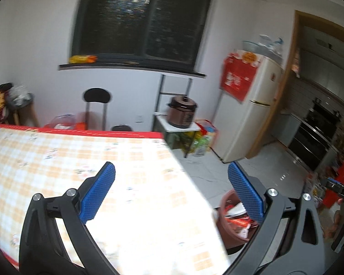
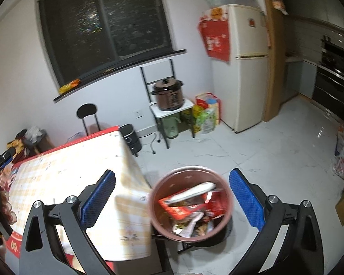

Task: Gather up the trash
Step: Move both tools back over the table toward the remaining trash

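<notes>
My left tongs stood wide with nothing between their blue pads, above the corner of the checked surface. My right tongs were wide and empty too, hanging over the brown trash bin just beside that surface. The bin held red wrappers and crumpled packets. Beyond the bin, a brown cooker sat on a small stand near the fridge.

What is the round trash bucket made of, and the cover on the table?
The trash bucket looks like plastic: smooth reddish-brown wall, thin even rim, dull shine. The table cover is probably wipeable vinyl or oilcloth: it hangs limp over the edge and glares under the light.
</notes>
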Demonstrator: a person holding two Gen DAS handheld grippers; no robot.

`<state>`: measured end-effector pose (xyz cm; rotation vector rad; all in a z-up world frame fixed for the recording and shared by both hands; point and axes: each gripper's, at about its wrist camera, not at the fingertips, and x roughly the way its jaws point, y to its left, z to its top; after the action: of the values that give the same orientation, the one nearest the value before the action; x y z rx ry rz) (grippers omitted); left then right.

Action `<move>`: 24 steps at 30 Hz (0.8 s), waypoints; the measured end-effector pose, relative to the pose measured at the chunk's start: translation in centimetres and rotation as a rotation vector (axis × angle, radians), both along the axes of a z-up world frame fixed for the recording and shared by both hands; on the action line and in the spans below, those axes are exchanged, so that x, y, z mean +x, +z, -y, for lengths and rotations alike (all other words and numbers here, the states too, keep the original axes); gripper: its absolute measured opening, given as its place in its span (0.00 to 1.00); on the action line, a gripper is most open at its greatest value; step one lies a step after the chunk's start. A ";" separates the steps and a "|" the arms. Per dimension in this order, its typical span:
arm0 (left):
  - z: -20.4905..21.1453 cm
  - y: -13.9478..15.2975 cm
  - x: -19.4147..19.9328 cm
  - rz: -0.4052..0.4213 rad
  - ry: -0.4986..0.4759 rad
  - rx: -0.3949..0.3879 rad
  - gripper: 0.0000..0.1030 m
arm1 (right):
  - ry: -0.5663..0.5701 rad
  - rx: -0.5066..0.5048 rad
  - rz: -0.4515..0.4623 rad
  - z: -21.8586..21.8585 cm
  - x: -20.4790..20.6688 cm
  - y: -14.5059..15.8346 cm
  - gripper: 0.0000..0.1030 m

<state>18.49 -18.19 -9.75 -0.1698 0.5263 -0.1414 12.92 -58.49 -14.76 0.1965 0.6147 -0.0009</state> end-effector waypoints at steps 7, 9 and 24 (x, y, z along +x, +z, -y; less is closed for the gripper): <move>-9.5 -0.9 -3.6 -0.017 0.140 -0.035 0.94 | 0.109 -0.042 -0.020 -8.3 1.4 0.3 0.95; -12.2 -1.5 -4.6 -0.029 0.179 -0.046 0.94 | 0.137 -0.050 -0.027 -10.6 1.9 0.3 0.95; -26.8 -6.3 -10.1 -0.139 0.352 -0.093 0.94 | 0.341 -0.062 -0.130 -28.3 4.2 -4.3 0.95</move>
<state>8.37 8.59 -16.03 -0.3612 0.6202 0.1905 17.16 -30.18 -19.06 0.0296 0.7711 0.2984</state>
